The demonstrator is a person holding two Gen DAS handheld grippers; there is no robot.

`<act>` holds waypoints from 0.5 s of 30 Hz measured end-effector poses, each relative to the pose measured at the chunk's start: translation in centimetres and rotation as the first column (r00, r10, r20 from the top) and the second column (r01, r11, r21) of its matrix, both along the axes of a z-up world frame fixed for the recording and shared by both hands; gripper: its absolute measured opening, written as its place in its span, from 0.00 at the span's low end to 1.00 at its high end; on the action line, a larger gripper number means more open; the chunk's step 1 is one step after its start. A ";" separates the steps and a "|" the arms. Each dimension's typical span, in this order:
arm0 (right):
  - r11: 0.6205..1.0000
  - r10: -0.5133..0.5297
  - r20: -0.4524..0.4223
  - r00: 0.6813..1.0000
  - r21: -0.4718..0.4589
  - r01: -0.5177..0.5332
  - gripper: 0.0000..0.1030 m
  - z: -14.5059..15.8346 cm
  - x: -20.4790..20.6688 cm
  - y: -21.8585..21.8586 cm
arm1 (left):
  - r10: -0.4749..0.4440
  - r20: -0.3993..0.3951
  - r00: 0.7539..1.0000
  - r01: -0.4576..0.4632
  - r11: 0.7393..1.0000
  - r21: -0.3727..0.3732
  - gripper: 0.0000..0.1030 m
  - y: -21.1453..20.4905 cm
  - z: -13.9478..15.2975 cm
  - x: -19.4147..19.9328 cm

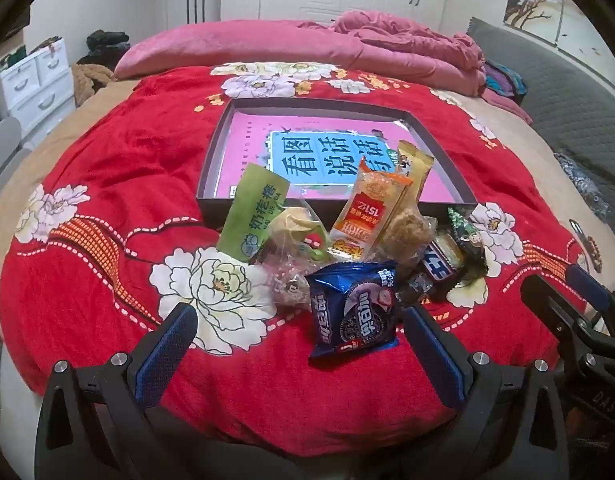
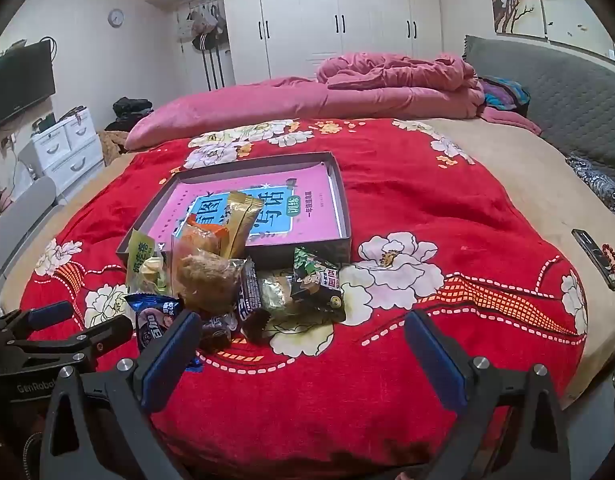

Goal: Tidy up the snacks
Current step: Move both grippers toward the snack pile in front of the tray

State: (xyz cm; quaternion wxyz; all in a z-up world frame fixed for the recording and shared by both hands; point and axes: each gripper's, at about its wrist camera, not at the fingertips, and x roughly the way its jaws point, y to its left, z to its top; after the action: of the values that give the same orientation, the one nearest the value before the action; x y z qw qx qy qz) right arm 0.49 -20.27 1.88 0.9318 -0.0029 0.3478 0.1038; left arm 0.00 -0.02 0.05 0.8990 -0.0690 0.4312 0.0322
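A pile of wrapped snacks lies on the red flowered blanket [image 1: 107,168] in front of a shallow dark box [image 1: 211,160] that holds a pink book [image 1: 251,148]. The pile includes a green packet [image 1: 255,216], an orange packet [image 1: 367,208], a gold stick [image 1: 413,168] and a green-black packet [image 2: 317,284]. The blue cookie packet [image 1: 355,312] lies nearest, just ahead of my left gripper [image 1: 299,332], which is open and holds nothing. My right gripper [image 2: 301,344] is also open and hangs over bare blanket to the right of the pile, its left finger [image 2: 171,352] hiding part of the snacks.
A folded pink quilt [image 2: 387,76] lies across the far side of the bed, against a grey headboard [image 2: 567,92]. A remote and a bead bracelet [image 2: 595,258] rest near the bed's right edge. White drawers [image 2: 67,148] and a TV [image 2: 19,84] stand at the left.
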 end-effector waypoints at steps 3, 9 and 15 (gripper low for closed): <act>1.000 0.001 0.001 1.000 0.000 -0.001 0.99 0.0 0.0 0.0 | -0.002 0.001 1.000 0.002 1.000 -0.002 1.00 0.0 0.0 0.0; 1.000 0.001 0.002 1.000 0.002 -0.001 0.99 0.0 -0.1 0.0 | -0.006 -0.003 1.000 0.006 1.000 -0.005 1.00 0.2 -0.1 0.1; 1.000 0.001 0.002 1.000 0.000 -0.001 0.99 0.0 0.0 0.0 | -0.003 -0.001 1.000 0.003 1.000 -0.006 1.00 -0.7 -0.2 -0.1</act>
State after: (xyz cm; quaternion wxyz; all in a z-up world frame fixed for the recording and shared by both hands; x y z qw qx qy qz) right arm 0.44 -20.30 1.88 0.9321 -0.0031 0.3468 0.1043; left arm -0.08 -0.69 -0.16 0.8987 -0.0710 0.4318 0.0296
